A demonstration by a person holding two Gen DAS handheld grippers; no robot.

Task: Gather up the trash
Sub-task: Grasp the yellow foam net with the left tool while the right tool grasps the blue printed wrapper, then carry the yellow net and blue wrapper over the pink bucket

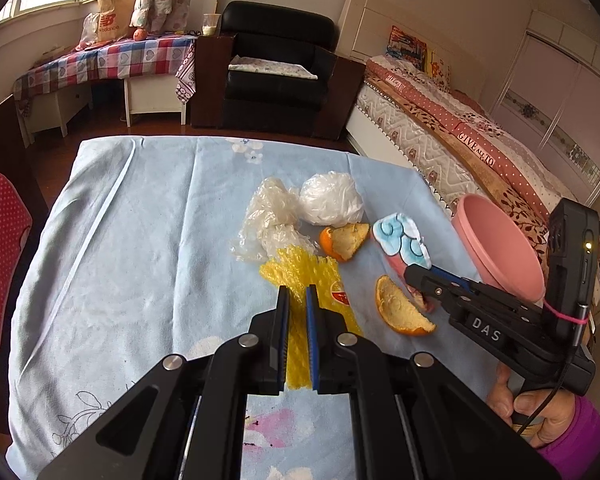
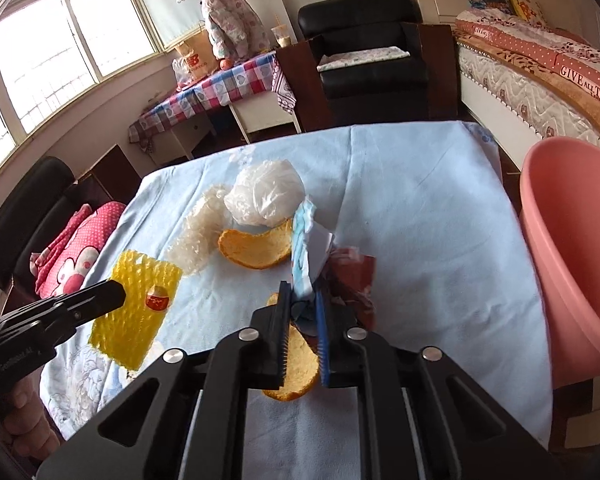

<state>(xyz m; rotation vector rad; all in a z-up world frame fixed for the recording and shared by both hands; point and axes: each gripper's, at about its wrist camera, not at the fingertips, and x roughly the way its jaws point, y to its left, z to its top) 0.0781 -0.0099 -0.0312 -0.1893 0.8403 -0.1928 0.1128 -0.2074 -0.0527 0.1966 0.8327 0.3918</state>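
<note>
Pinching yellow foam net [image 1: 300, 276] | left gripper [image 1: 297, 294] (low) | right gripper [image 2: 303, 294] clamps wrapper [image 2: 305, 240]

Pale blue tablecloth [image 1: 140, 248], faint white and pink floral print toward 6 o'clock. Yellow foam net [image 1: 300, 276] with red-orange sticker. Two orange peels [image 1: 400, 308], bright orange outside, pale yellow inside. Translucent cloudy plastic wrap [image 1: 268, 220]; milky white bag [image 1: 332, 200] at its 3 o'clock. Wrapper [image 1: 400, 244] light blue with white cloud swirls, pink at lower end. Plain salmon pink basin [image 1: 500, 240]. Black grippers, blue pads [image 1: 311, 340]. Red, white and blue checked cloth [image 1: 112, 60] at 11 o'clock. Black armchair [image 1: 280, 48].
</note>
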